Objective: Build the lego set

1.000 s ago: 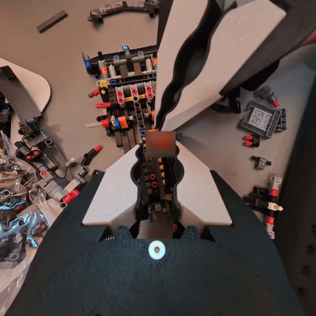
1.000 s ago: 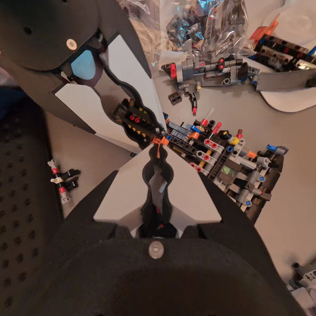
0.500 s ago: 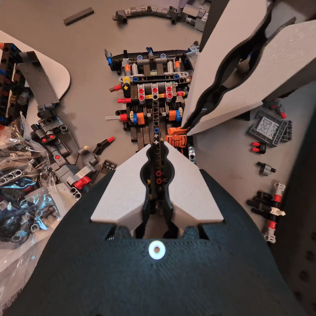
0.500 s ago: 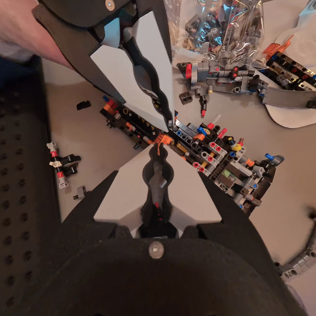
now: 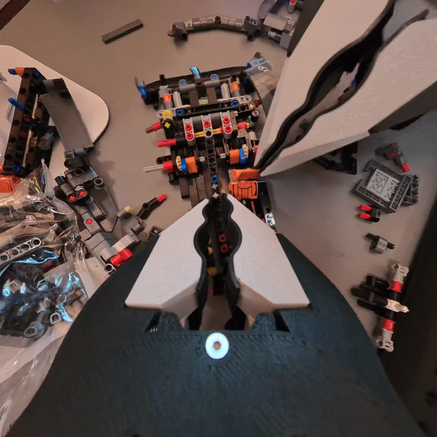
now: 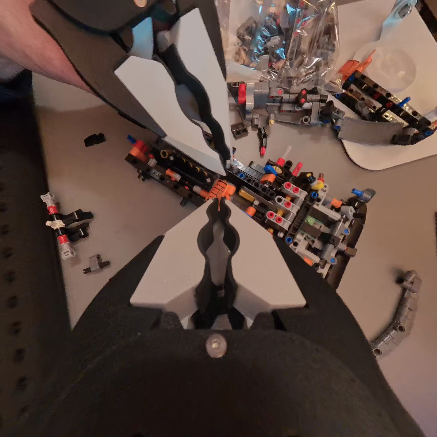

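Black chassis [image 5: 208, 151] lengthwise along left tool [image 5: 218, 197], both tools pinched, right tool [image 6: 218, 201] gripping orange piece [image 6: 218, 190].

A hobby or workshop bench: a grey tabletop [image 5: 75, 56] strewn with loose parts, clear plastic parts bags [image 6: 279, 35] (unsorted), and a perforated black panel [image 6: 16, 260] along its edge.
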`<state>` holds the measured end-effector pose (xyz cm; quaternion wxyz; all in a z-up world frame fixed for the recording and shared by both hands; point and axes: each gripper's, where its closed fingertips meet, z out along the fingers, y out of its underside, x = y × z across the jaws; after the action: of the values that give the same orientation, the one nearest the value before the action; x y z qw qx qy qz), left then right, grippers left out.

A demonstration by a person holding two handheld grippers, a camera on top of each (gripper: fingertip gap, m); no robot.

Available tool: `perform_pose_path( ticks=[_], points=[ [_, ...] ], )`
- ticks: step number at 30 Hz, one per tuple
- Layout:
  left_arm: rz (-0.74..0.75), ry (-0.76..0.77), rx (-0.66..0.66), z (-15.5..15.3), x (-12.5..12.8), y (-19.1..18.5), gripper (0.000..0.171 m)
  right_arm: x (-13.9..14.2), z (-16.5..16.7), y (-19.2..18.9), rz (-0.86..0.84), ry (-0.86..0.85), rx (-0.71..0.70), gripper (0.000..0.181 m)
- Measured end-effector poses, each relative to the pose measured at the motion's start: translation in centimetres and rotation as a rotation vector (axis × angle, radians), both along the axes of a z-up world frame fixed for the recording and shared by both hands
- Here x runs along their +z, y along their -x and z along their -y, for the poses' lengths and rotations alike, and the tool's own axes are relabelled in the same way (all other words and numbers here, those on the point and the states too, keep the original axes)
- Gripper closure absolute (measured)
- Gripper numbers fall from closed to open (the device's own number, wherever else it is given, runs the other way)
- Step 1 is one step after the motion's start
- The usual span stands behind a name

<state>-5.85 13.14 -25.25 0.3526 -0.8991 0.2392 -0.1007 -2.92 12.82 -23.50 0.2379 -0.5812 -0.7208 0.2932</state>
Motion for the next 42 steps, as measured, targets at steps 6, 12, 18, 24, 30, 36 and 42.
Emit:
perform_pose_path(
  ticks=[6,12,18,24,30,36,42],
  points=[
    [-0.003,0.005,0.061,0.1,0.0,2.3,0.166,2.4,-0.5,-0.5,-0.094,0.063,-0.014,0.181],
    [0.028,0.006,-0.011,-0.1,0.0,-0.5,0.166,-0.9,-1.1,-0.5,0.048,-0.026,-0.026,0.165],
    [0.044,0.018,-0.031,0.4,0.0,-0.6,0.166,-0.4,-3.8,-2.7,0.074,0.065,-0.073,0.160],
    [0.013,0.005,-0.030,0.2,0.1,-0.3,0.167,-1.2,-2.5,-4.4,0.152,0.039,0.020,0.156],
    [-0.023,-0.003,-0.032,0.0,0.1,-0.6,0.167,-2.4,-1.4,-3.0,0.195,0.045,-0.040,0.168],
    [-0.036,-0.025,-0.024,-0.5,0.2,-1.1,0.156,-2.4,-1.7,-2.5,0.178,0.012,-0.062,0.175],
    [-0.117,-0.046,0.016,-1.4,-0.1,-1.0,0.161,-2.4,-2.4,-2.7,0.197,-0.043,-0.112,0.176]
  ],
)
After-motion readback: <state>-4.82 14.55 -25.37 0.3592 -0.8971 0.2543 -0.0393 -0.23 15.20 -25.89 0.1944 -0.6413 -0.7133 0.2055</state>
